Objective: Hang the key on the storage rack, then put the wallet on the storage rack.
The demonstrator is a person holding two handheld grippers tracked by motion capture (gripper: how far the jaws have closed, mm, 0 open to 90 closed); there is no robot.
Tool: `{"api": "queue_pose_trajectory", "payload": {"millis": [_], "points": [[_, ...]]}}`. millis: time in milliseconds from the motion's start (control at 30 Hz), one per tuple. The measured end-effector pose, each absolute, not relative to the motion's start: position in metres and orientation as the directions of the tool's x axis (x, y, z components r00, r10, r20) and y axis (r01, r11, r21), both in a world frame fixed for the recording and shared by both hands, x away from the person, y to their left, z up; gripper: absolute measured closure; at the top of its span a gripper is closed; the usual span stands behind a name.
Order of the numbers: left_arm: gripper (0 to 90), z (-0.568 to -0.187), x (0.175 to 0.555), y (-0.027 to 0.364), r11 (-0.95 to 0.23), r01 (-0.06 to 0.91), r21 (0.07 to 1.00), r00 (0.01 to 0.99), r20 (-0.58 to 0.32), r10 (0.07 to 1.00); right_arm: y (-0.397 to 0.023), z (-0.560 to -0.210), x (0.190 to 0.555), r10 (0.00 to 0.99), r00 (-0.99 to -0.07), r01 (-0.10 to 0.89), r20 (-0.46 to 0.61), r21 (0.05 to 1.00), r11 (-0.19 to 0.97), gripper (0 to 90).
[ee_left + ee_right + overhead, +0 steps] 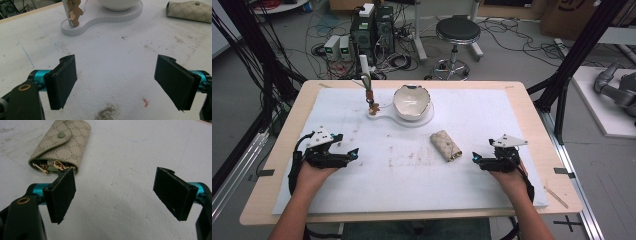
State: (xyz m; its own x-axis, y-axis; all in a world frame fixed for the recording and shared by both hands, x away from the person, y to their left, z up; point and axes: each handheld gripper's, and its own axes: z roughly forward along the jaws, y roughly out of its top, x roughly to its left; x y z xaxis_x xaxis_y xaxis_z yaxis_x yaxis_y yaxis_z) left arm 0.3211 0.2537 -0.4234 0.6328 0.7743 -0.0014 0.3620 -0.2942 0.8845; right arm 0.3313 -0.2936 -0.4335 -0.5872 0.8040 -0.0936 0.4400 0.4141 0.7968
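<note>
2 hands hold the left gripper (346,153) and right gripper (480,161), jaws apart, empty. Key pouch (446,145), bowl (412,101) untouched; nothing looks started.

Even, bright overhead light with soft shadows; the high view is slightly blurry, both gripper views sharper.

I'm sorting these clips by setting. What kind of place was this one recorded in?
Most likely a robotics lab or workshop rather than a home. Behind the table the floor holds computer towers among tangled cables, with a round stool nearby, and black frame struts stand around the table.
</note>
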Motion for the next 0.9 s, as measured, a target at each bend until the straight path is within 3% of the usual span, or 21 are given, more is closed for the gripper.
{"api": "queue_pose_trajectory", "payload": {"millis": [900], "points": [[18.2,-0.424,0.316,0.262,-0.275,0.352,0.895,0.635,-0.012,0.772,-0.274,-0.425,0.33,0.802,-0.595,0.436,-0.058,0.815,0.382,18.4]]}}
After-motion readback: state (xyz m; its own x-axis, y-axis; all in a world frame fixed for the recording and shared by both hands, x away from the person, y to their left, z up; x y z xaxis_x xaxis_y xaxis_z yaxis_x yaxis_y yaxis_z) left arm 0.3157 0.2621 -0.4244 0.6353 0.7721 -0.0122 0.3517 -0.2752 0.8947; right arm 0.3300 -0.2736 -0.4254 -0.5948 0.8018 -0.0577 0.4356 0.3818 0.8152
